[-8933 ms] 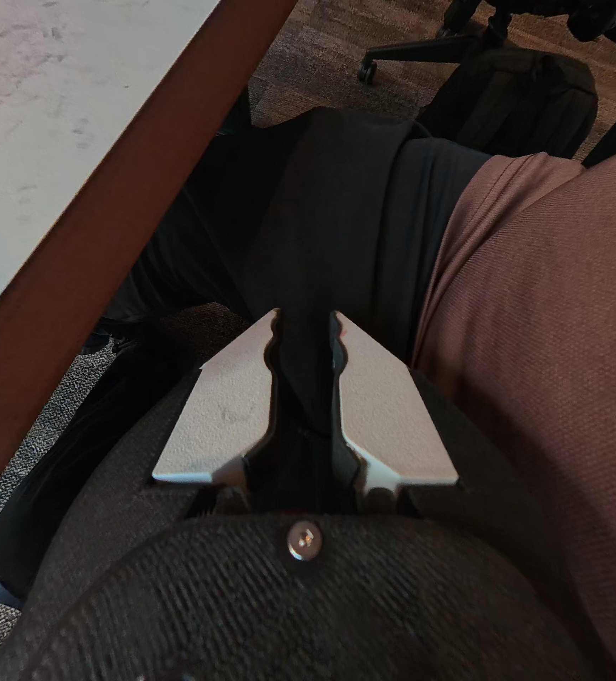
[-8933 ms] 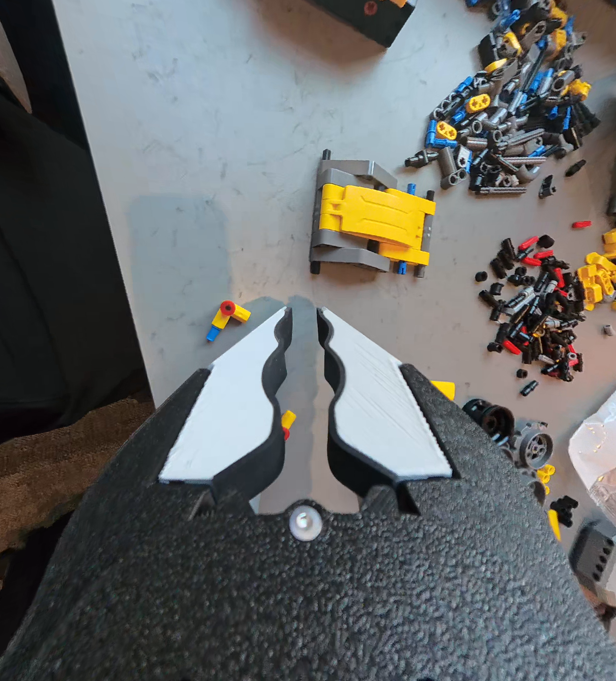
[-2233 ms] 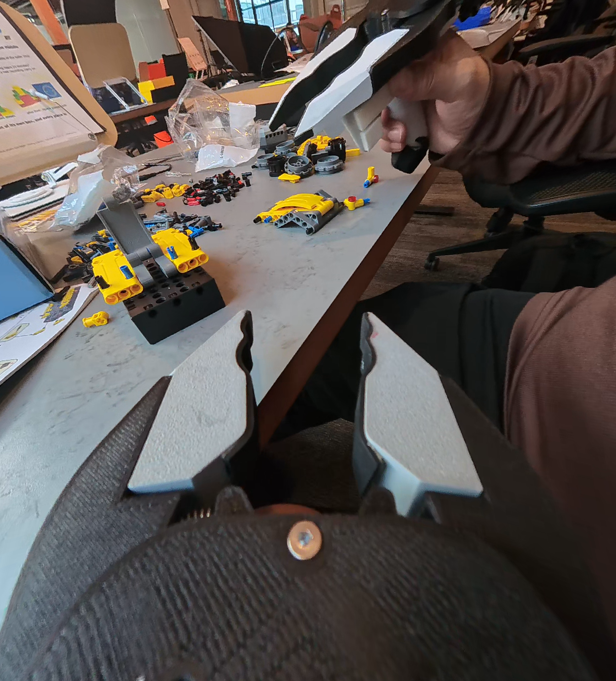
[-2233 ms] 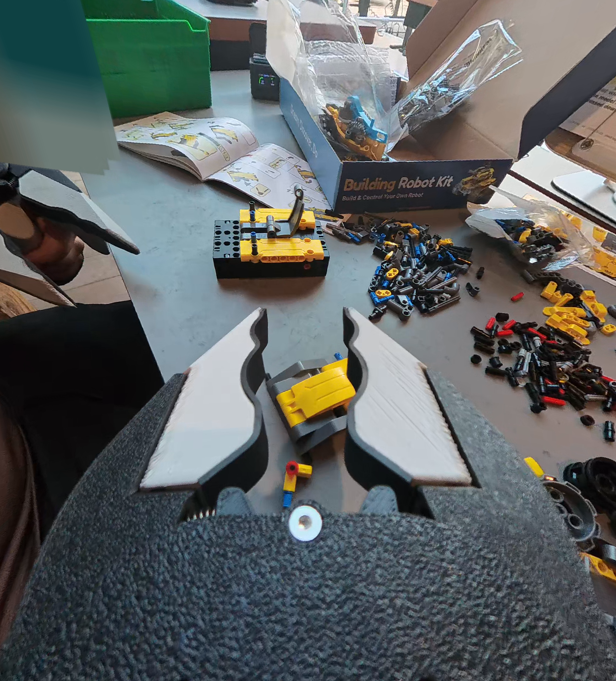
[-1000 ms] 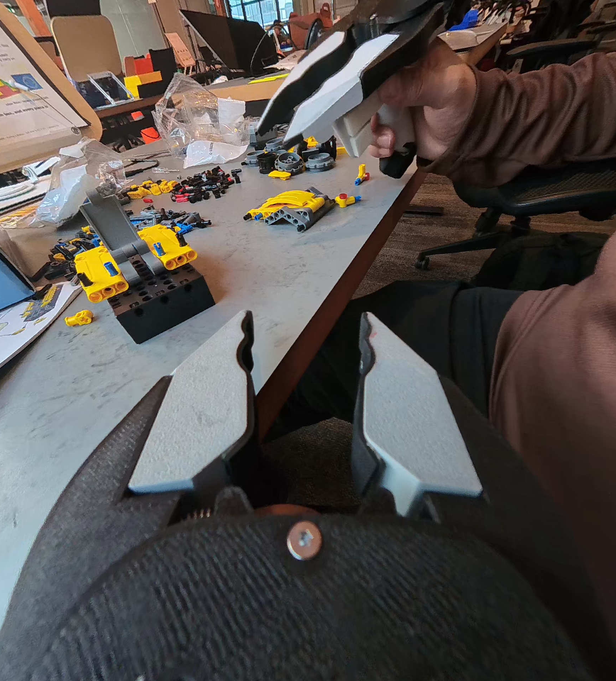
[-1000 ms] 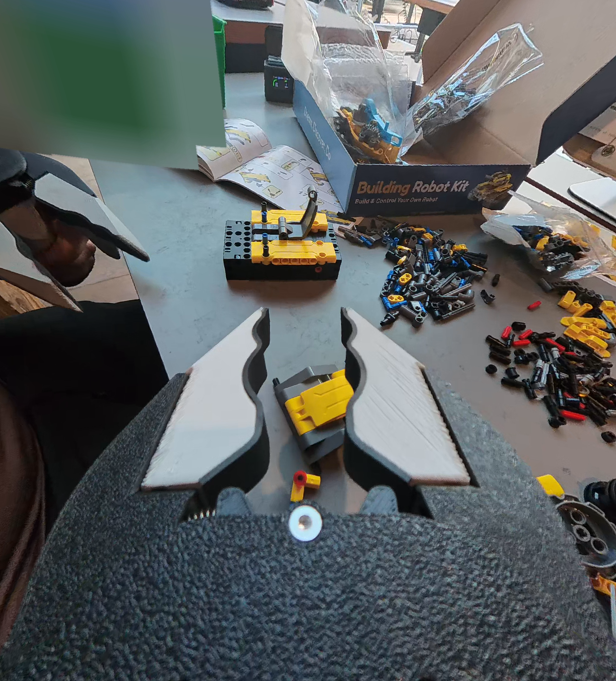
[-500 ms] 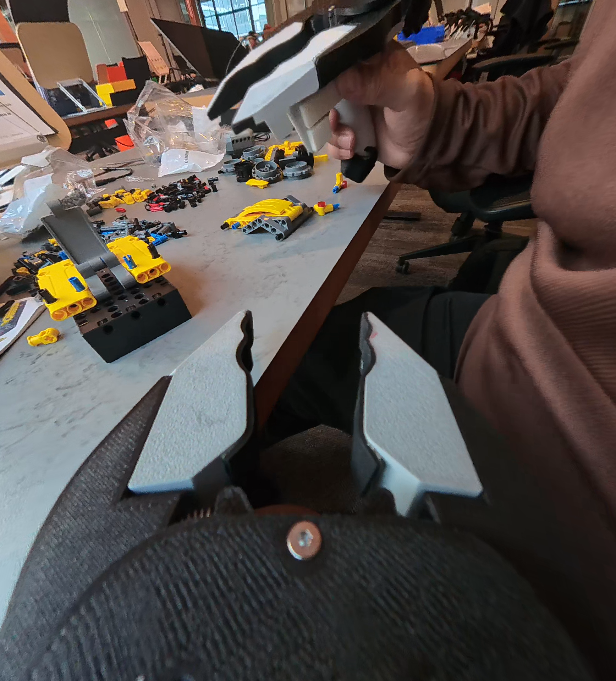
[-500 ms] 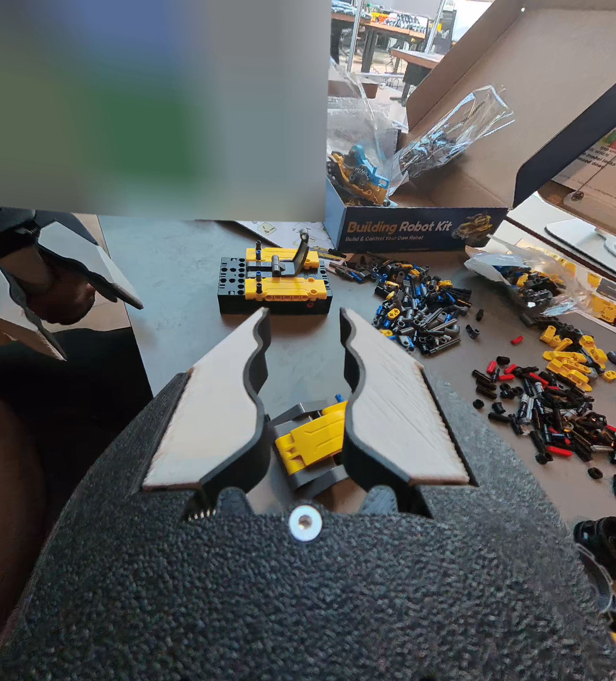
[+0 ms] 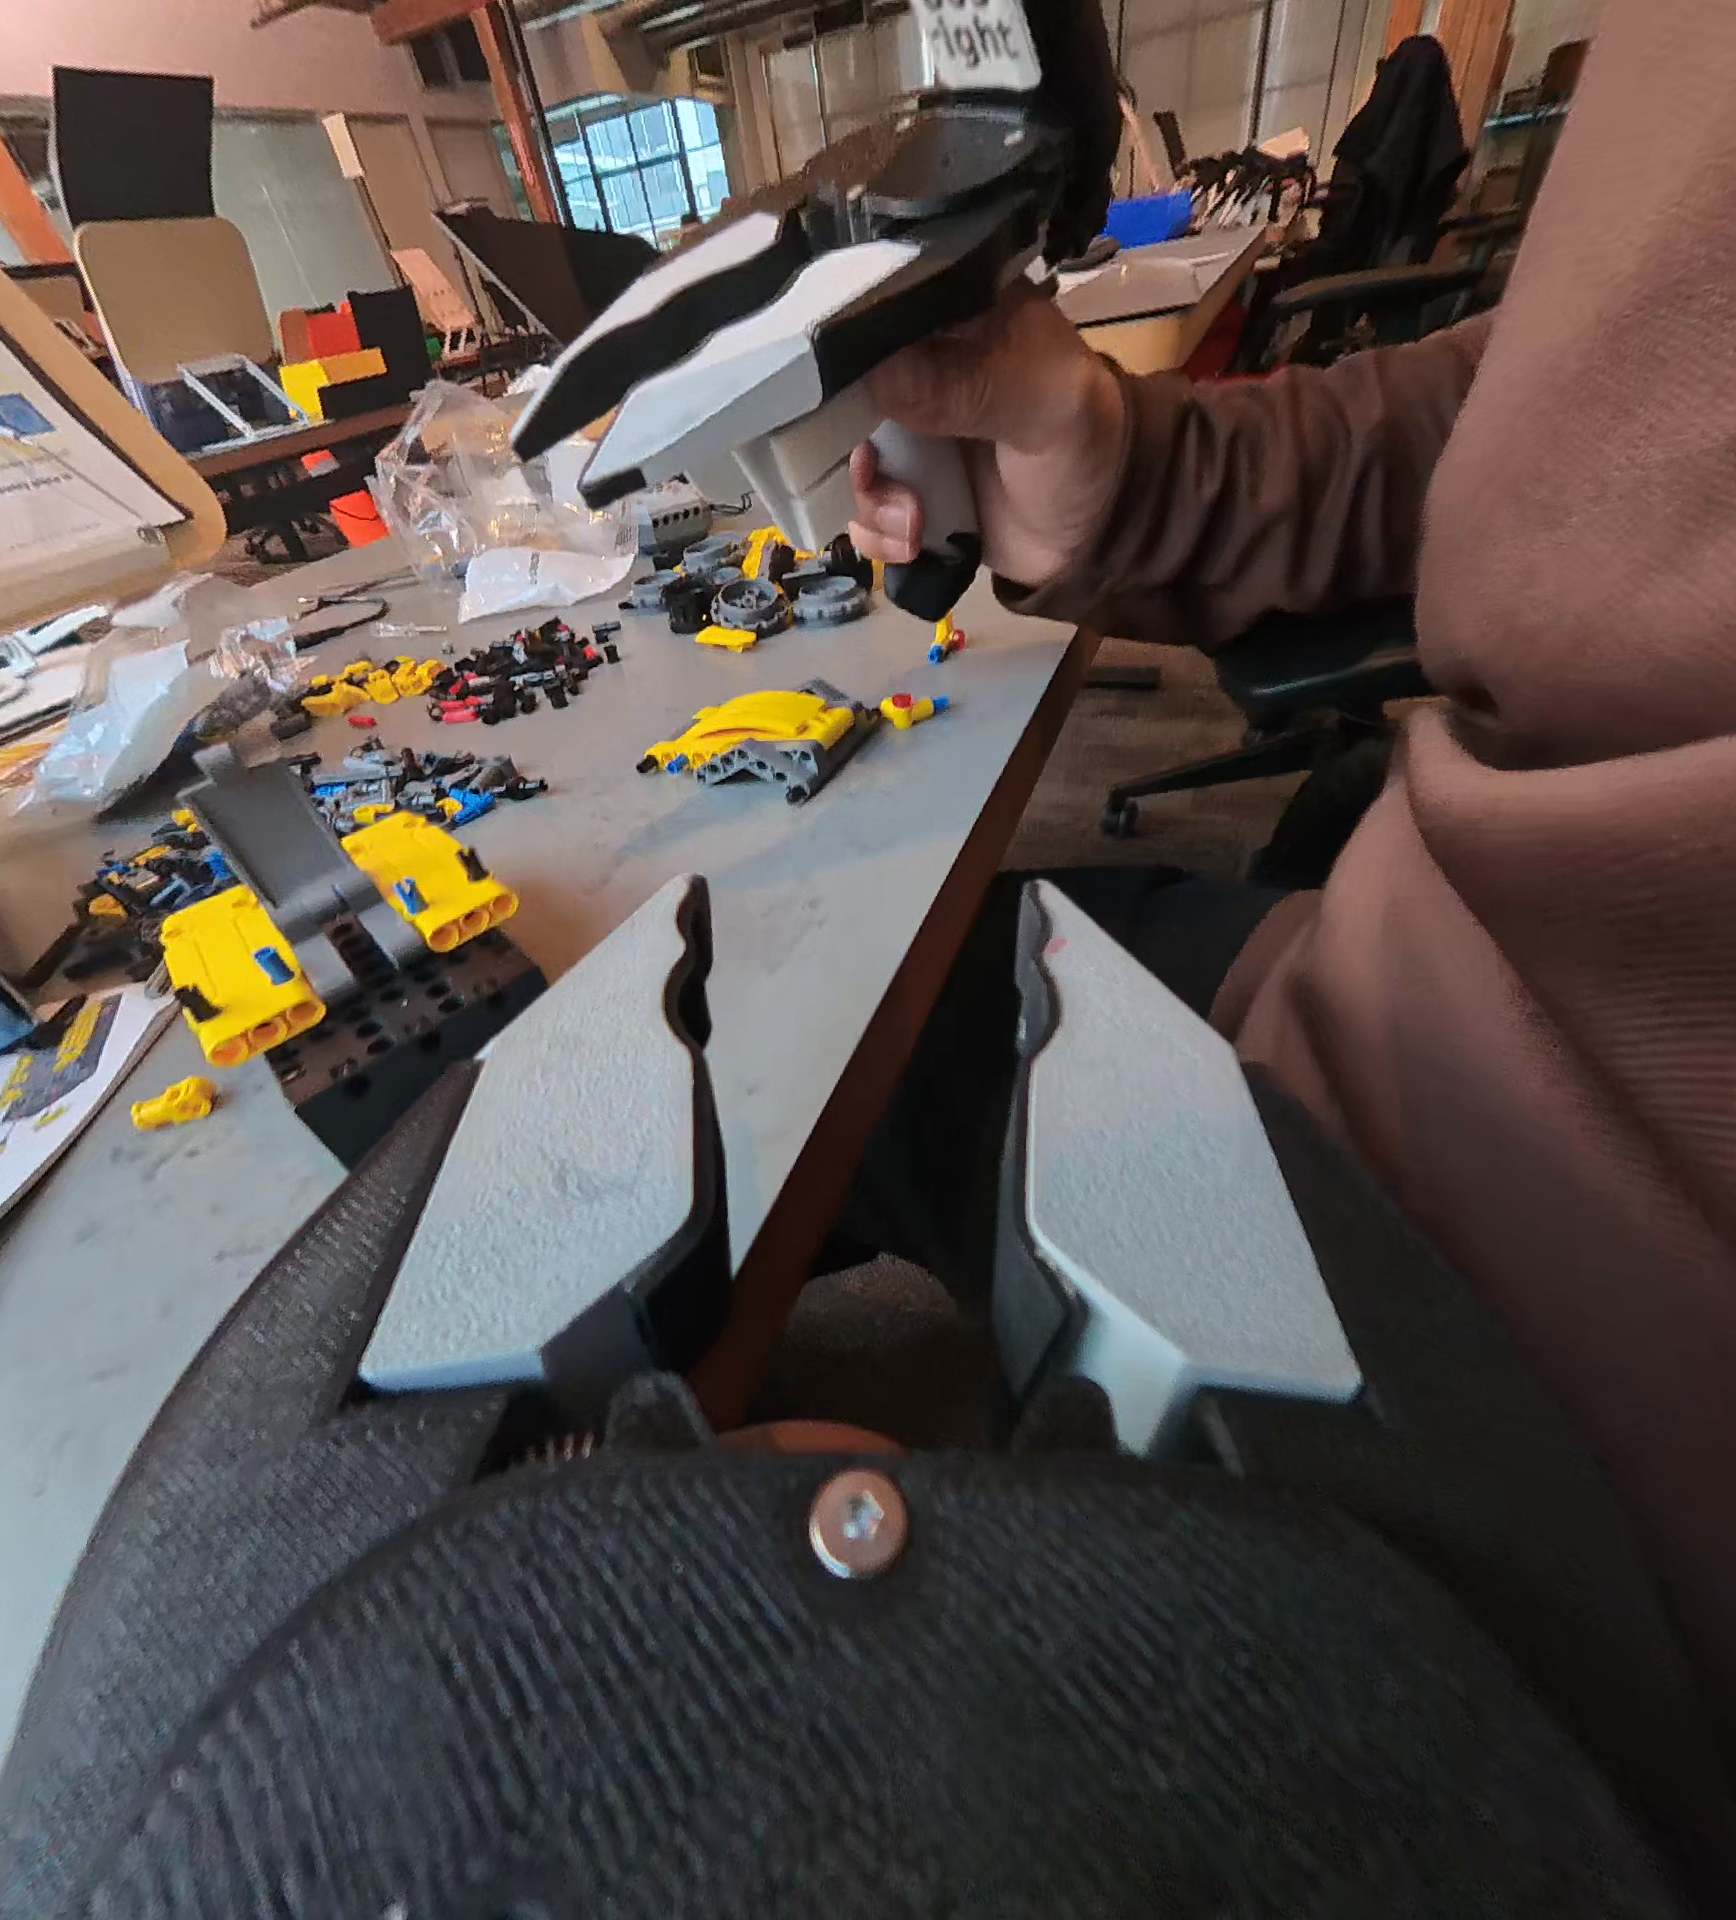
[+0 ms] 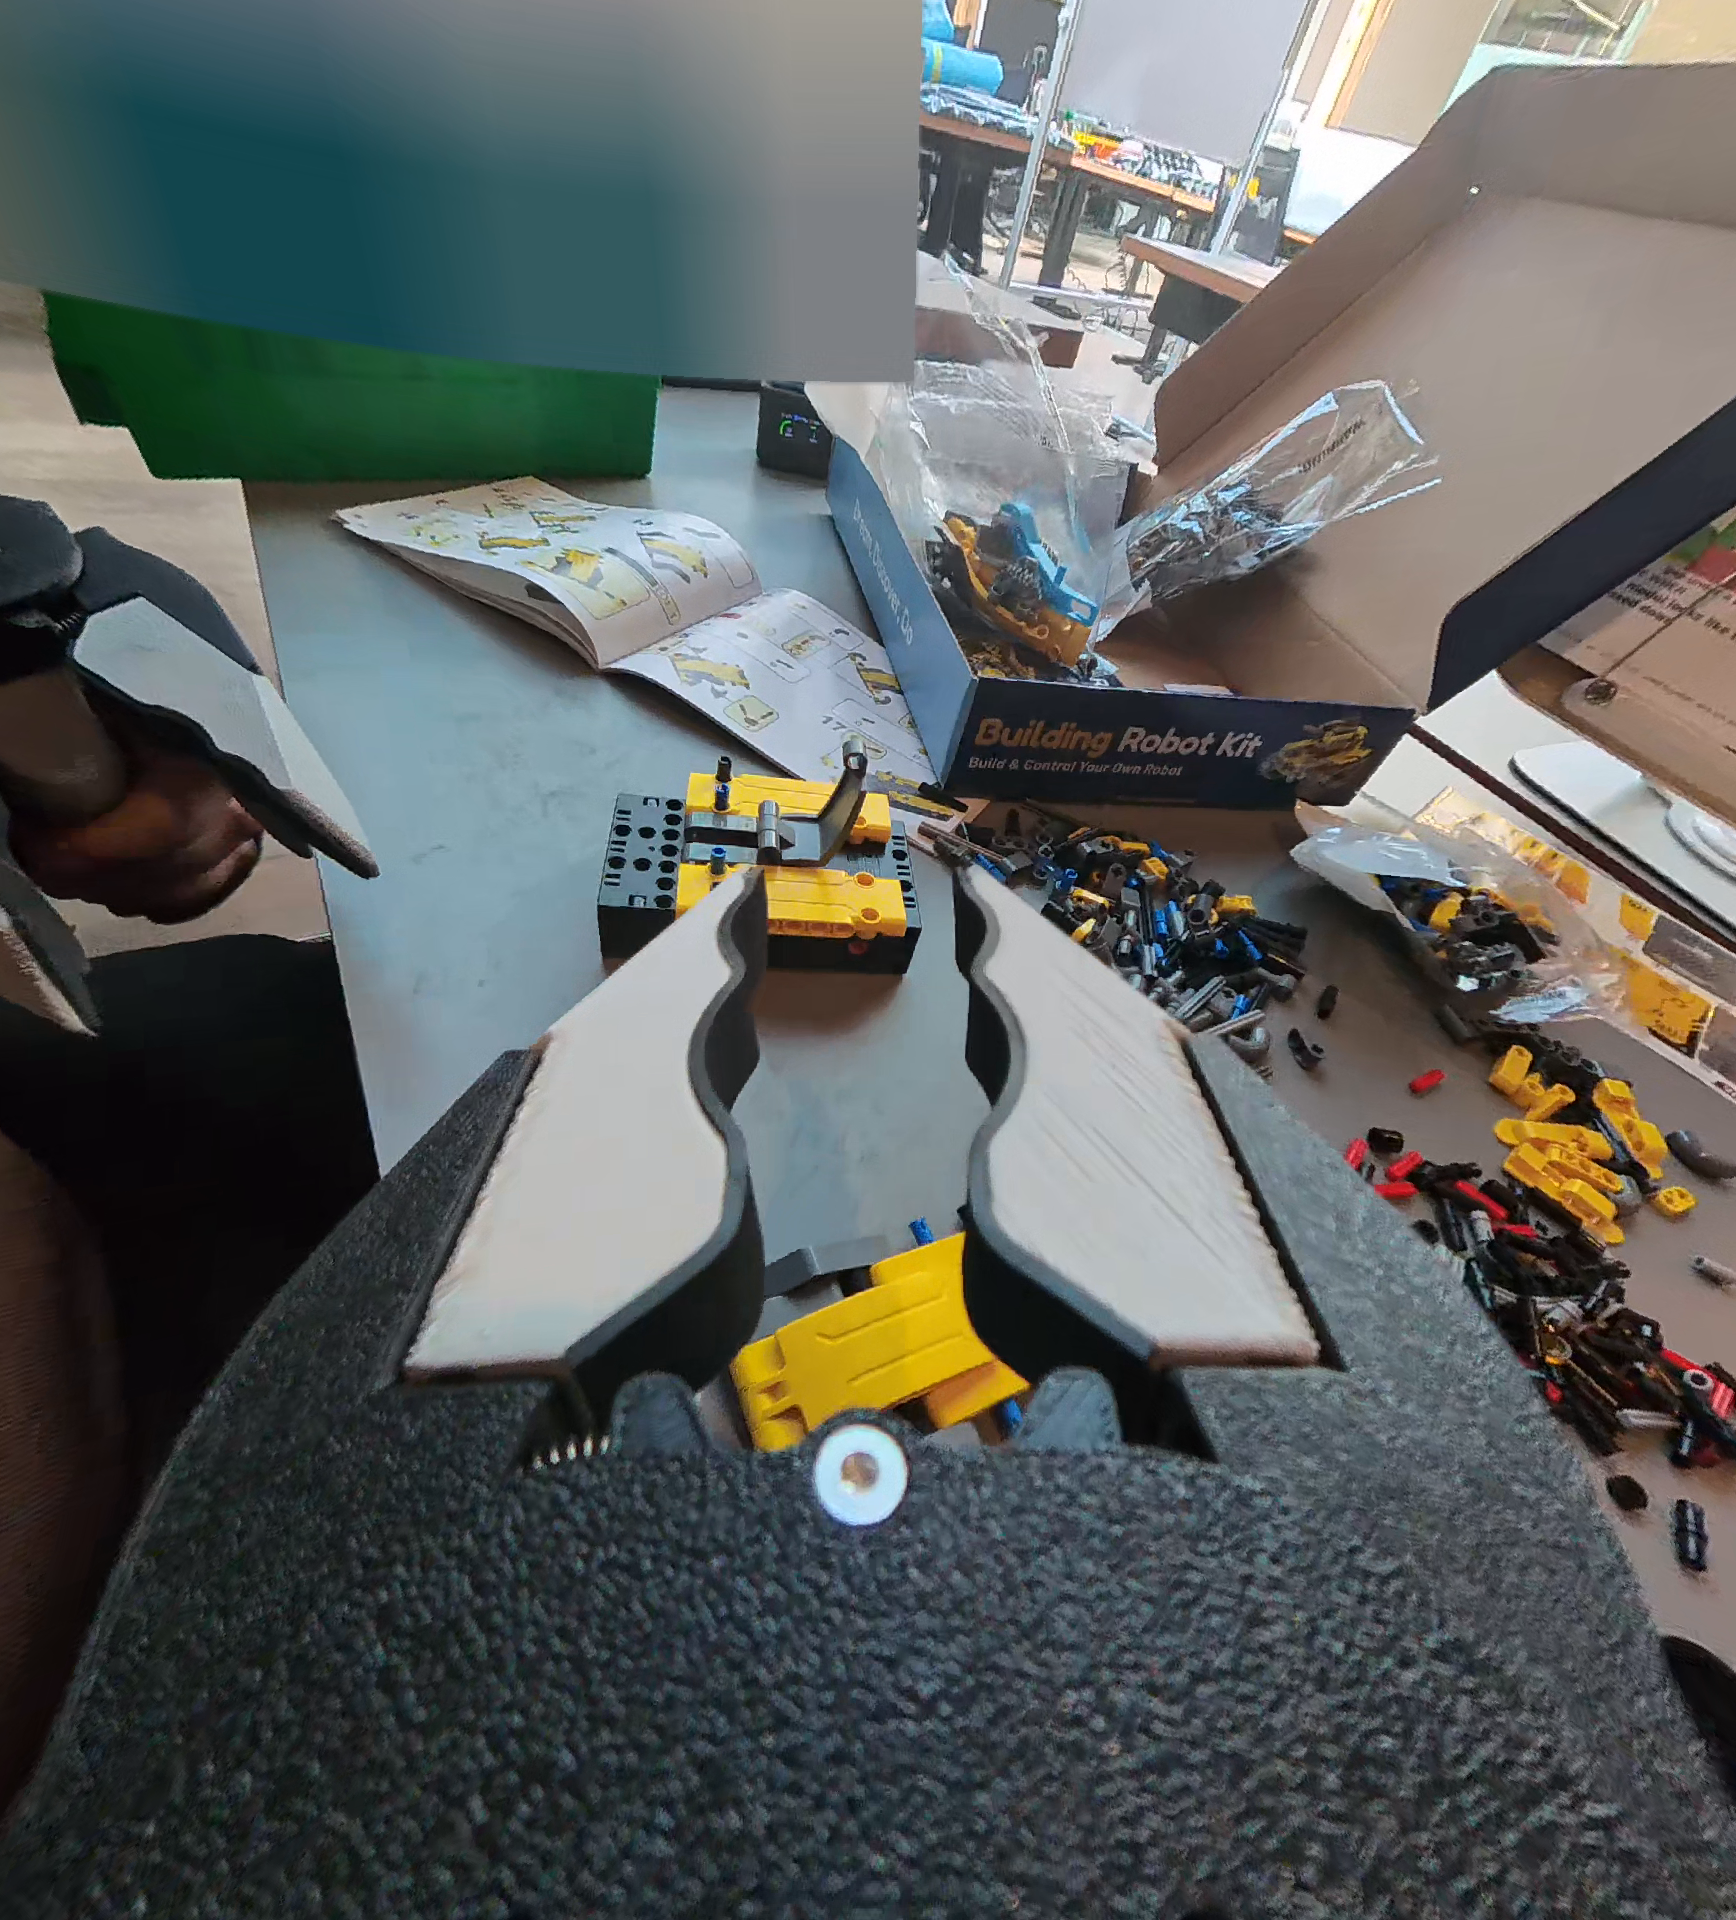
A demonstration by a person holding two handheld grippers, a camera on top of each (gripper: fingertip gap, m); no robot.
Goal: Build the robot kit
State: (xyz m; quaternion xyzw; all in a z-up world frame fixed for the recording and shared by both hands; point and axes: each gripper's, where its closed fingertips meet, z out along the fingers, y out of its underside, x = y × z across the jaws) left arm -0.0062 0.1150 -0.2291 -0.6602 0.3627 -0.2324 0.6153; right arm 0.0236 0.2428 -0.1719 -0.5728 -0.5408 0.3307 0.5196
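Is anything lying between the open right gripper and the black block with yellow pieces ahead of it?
Nothing visible: bare grey table separates the right gripper from the black block. The yellow-and-grey assembly lies underneath, nearer the gripper's base.

An open-plan workshop office: rows of desks (image 10: 1155, 177), office chairs (image 9: 1363, 281) (large windows (image 9: 635, 166) behind).

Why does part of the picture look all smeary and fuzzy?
Right wrist view: the smeary block at top was added afterwards to hide someone; the right gripper looks slightly blurred. Left wrist view: the brown sleeve is soft and blurry; the yellow and grey model stays fairly clear.
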